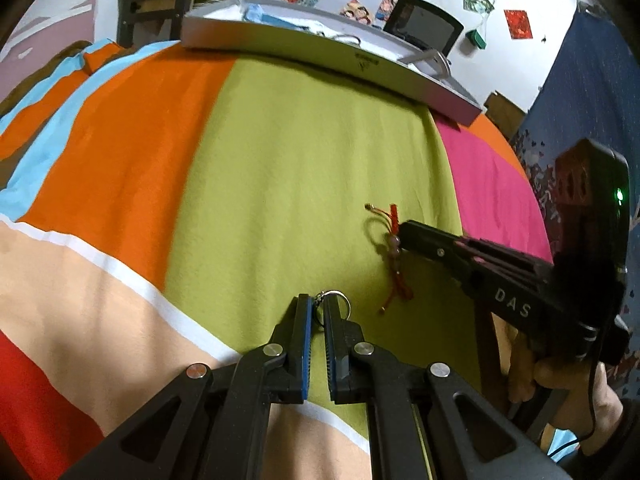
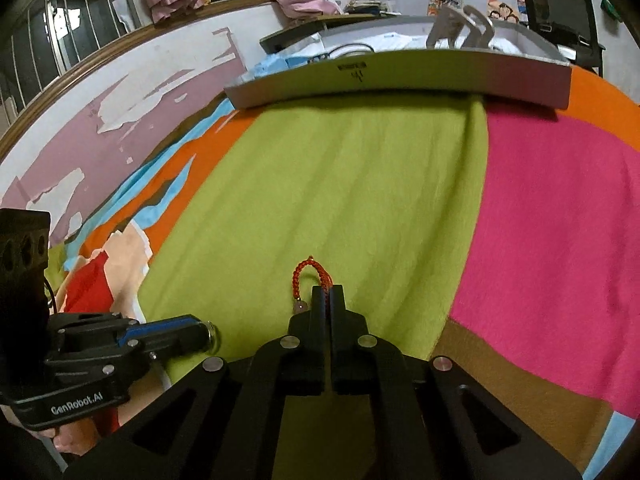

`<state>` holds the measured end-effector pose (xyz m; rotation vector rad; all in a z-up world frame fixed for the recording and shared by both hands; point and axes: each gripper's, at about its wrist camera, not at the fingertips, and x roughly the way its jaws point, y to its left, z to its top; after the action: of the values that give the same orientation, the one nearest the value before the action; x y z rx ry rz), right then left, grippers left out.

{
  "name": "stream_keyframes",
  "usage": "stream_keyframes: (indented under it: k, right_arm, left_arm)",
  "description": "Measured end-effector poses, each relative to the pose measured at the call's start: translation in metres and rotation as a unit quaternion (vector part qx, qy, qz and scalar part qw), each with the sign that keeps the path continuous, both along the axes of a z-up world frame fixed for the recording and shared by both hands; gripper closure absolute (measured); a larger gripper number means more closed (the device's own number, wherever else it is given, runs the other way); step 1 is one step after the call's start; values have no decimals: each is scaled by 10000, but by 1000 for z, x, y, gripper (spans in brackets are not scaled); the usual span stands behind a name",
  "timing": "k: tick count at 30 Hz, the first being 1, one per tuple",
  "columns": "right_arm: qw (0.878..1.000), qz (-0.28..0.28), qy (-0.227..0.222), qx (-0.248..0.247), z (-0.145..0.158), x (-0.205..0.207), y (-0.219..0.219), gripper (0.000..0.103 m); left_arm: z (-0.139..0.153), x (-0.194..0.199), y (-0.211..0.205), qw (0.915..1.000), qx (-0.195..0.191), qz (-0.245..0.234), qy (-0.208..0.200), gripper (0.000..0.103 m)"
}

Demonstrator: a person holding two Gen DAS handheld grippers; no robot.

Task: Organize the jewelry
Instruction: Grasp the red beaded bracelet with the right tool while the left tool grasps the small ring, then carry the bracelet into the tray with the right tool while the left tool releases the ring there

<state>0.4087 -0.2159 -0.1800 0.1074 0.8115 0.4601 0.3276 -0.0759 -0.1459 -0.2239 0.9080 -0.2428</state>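
Observation:
A red braided cord bracelet (image 2: 306,272) with pale beads lies on the green patch of a striped blanket (image 2: 340,184). My right gripper (image 2: 328,291) is shut on its cord, and the loop sticks out past the fingertips. In the left wrist view the bracelet (image 1: 394,248) trails both ways from the right gripper (image 1: 403,234). My left gripper (image 1: 318,305) is low over the blanket, its blue-padded fingers closed on a small silver ring (image 1: 339,300). From the right wrist view the left gripper (image 2: 208,336) comes in from the left with the silver ring (image 2: 215,338) at its tip.
A shallow grey tray (image 1: 320,50) lies across the far end of the blanket, holding blue and white items and metal pieces; the tray (image 2: 400,76) also shows in the right wrist view. Behind it are a black chair (image 1: 424,24) and postered walls. A hand (image 1: 560,376) grips the right handle.

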Motion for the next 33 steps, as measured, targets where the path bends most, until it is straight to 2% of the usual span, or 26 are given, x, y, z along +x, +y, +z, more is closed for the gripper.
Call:
stream_keyframes:
  k: [6,11,15,21,27,33]
  right_arm:
    - [9995,-123,-280,84,18,-2,-9,101]
    - [9966,-333,-723,217,48,5,-22,101]
    - [9894,-639,-1249,385,84,18,-43,101]
    - [9695,-1299,-2040,386,131,51,-78,101]
    - [9526,-1959,-2315,254,138,81,-108,101]
    - [9534,-2141,-2112,240,118,105,-120,101]
  left_arm:
    - [9,-4,9,9998,-63,132,-120,97]
    - [36,11,5,9991,-86,117,-392,97]
    - [74,43,-1,9959,-230,148,-868,97]
    - [118,108,-21,9901,-212,105,-1385,97]
    - [119,169,-49,9915,-67,16,-1300,97]
    - [97,211,-69,9947,78,-91,-1025,97]
